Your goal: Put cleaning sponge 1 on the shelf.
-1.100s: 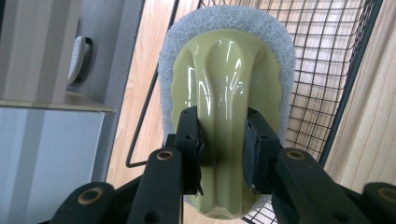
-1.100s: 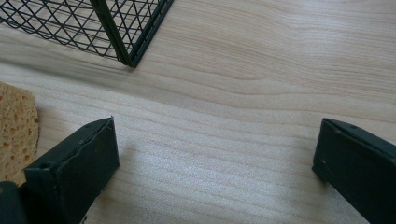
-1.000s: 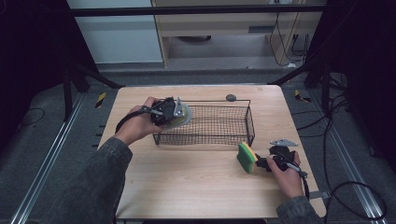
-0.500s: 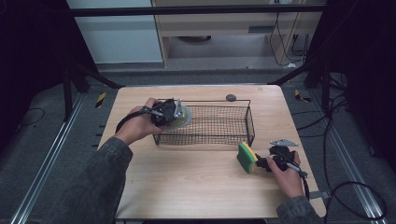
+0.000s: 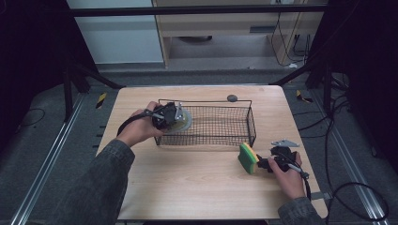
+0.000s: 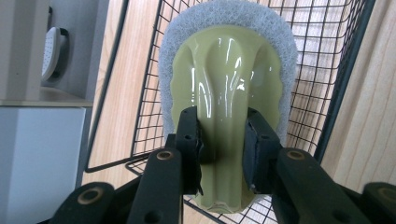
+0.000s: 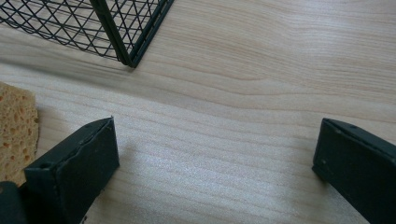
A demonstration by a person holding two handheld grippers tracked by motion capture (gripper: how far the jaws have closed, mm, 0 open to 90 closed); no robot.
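The glossy olive-green scrubber (image 6: 227,93), edged by its white scouring pad, hangs tilted over the left end of the black wire basket (image 5: 213,136).

No writing, label, brand, number or sign is readable anywhere on the things here right now.

glossy olive plastic scrubber handle (image 6: 229,88) w/ fuzzy white fibre pad; thin black metal wire basket (image 5: 220,125); matt light wood table (image 5: 197,187), smooth grain; porous yellow foam sponge (image 5: 248,158) w/ green rough layer; matt black jaws.
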